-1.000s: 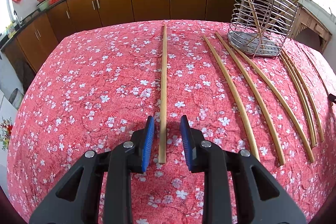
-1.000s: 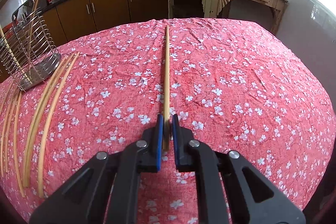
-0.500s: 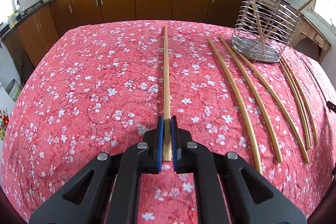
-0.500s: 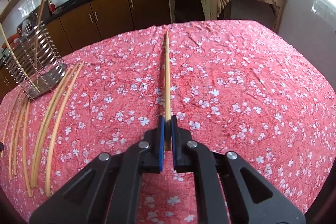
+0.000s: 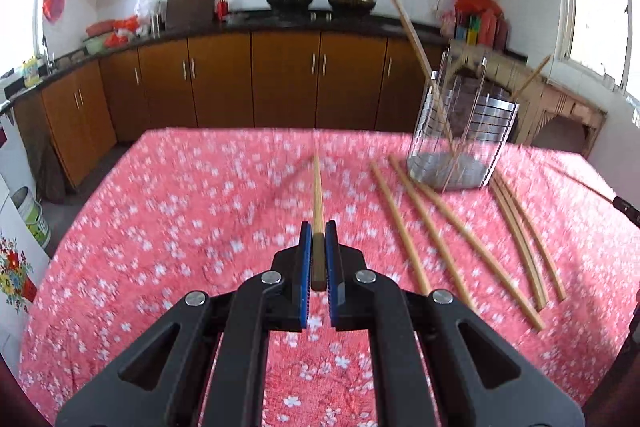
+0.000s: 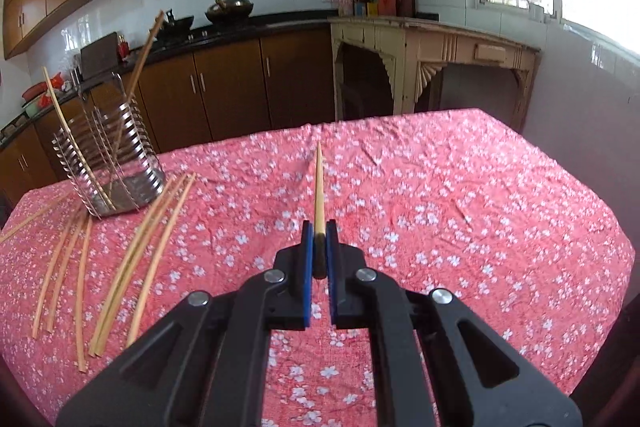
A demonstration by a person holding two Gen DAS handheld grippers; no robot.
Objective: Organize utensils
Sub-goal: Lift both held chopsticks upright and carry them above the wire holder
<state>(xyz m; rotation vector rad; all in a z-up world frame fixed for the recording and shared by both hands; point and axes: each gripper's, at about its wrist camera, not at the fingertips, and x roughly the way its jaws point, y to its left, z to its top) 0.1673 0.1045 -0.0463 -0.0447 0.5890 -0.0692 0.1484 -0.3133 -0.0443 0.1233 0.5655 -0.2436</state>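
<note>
My left gripper (image 5: 318, 231) is shut on one long wooden chopstick (image 5: 317, 195) and holds it lifted above the red flowered tablecloth (image 5: 180, 211). My right gripper (image 6: 319, 229) is shut on another long chopstick (image 6: 319, 187), also raised off the cloth. A wire utensil holder (image 5: 460, 139) stands at the table's far right in the left wrist view and at the far left in the right wrist view (image 6: 108, 163), with two chopsticks leaning inside. Several loose chopsticks (image 5: 440, 227) lie beside it, also seen in the right wrist view (image 6: 132, 259).
Brown kitchen cabinets (image 5: 260, 83) and a dark counter with pans run behind the table. A cream wooden side table (image 6: 432, 67) stands by the window at the right. A white bucket (image 5: 30, 211) sits on the floor at the left.
The left gripper closed on its chopstick. Both grippers then tilted up and lifted their chopsticks off the cloth; the view now looks more level across the kitchen.
</note>
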